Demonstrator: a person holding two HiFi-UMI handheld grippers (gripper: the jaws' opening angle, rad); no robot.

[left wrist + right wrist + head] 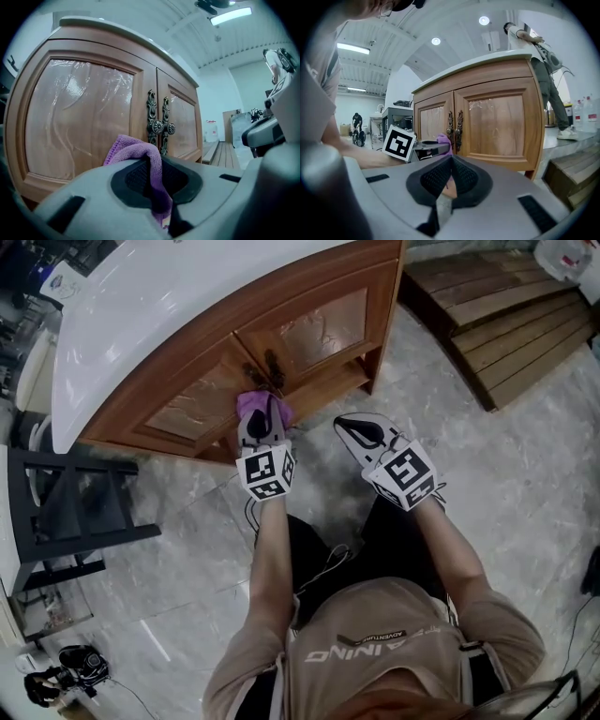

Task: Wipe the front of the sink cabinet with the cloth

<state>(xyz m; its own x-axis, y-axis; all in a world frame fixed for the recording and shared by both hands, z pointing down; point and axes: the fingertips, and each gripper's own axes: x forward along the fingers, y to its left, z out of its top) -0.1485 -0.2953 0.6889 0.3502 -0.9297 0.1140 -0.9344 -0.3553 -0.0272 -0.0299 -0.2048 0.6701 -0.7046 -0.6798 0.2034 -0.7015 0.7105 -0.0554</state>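
Two claws face the cabinet (319, 329): left claw (157, 176) clamps the cloth (133, 147) near its front; right claw (451, 173) together, empty.

1. The grey marbled tile floor (525, 456) below me carries everything here.
2. The wooden sink cabinet (309, 329) stands on it ahead of me, its base on the tiles.
3. To my right, 1 set of wooden plank steps (506, 324) sits on the floor, near the cabinet's right end.
4. To my left, 1 black metal frame (66, 512) stands on the tiles beside the cabinet's left end.
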